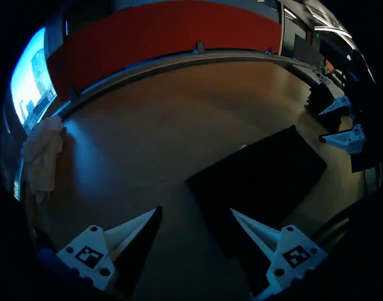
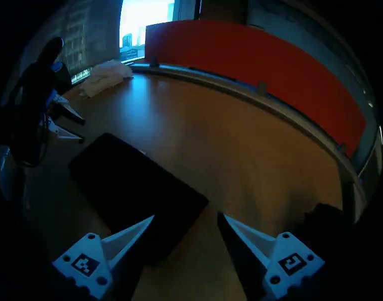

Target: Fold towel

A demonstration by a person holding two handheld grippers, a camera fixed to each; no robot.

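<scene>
A dark towel (image 1: 261, 175) lies flat on the wooden table as a folded rectangle; in the right gripper view the same towel (image 2: 136, 190) stretches from the left toward the lower middle. My left gripper (image 1: 195, 213) is open, its right finger over the towel's near corner and nothing between its fingers. My right gripper (image 2: 186, 218) is open too, hovering above the towel's near end. Across the towel, the right gripper (image 1: 339, 123) shows at the far right of the left gripper view, and the left gripper (image 2: 71, 125) shows at the left of the right gripper view.
A crumpled pale cloth (image 1: 40, 155) sits at the table's corner near a bright window (image 2: 146, 20); it appears in the right gripper view as a pale cloth (image 2: 106, 75). A red partition (image 1: 166, 35) runs along the table's far edge. Bare wood (image 2: 241, 145) lies beyond the towel.
</scene>
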